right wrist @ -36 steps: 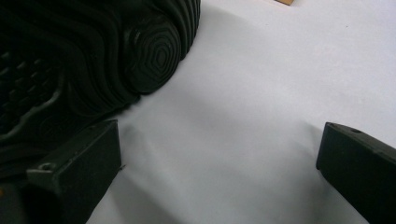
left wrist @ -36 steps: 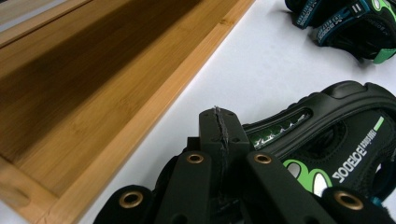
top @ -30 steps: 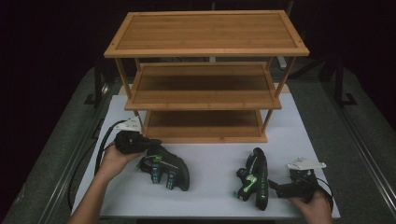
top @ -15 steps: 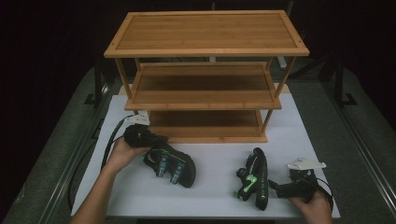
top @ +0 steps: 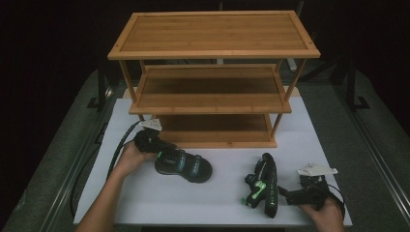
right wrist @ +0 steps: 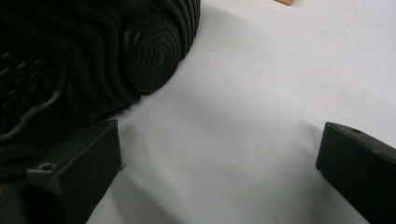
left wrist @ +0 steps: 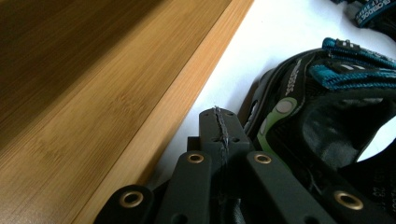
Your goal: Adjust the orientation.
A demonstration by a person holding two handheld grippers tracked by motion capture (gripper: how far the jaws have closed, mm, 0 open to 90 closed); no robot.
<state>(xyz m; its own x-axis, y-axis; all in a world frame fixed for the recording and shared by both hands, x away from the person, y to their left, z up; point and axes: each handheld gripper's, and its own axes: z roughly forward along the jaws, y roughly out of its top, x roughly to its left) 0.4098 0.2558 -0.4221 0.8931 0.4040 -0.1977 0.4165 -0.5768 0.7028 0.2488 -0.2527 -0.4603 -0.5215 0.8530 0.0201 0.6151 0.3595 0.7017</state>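
A black sandal with teal straps (top: pixel 184 166) lies upright on the white table (top: pixel 193 205) in front of the rack. My left gripper (top: pixel 162 153) is at its heel end. In the left gripper view its jaws (left wrist: pixel 219 123) are shut, nothing shows between them, and the sandal's heel (left wrist: pixel 322 116) sits right against their right side. A second black sandal with green trim (top: pixel 263 187) lies on its side at the right. My right gripper (top: pixel 286 194) is just behind it, open. Its wide-apart jaws (right wrist: pixel 219 140) frame bare table, with the ribbed sole (right wrist: pixel 93 60) by the left jaw.
A three-tier bamboo shoe rack (top: pixel 212 34) stands at the back of the table, all shelves bare. Its bottom shelf (left wrist: pixel 93 93) runs close along the left gripper. A cable (top: pixel 118 150) trails off the table's left edge.
My left hand and gripper have moved right and toward the rack, and the teal-strapped sandal has shifted the same way with them. The right hand and its sandal have stayed put.
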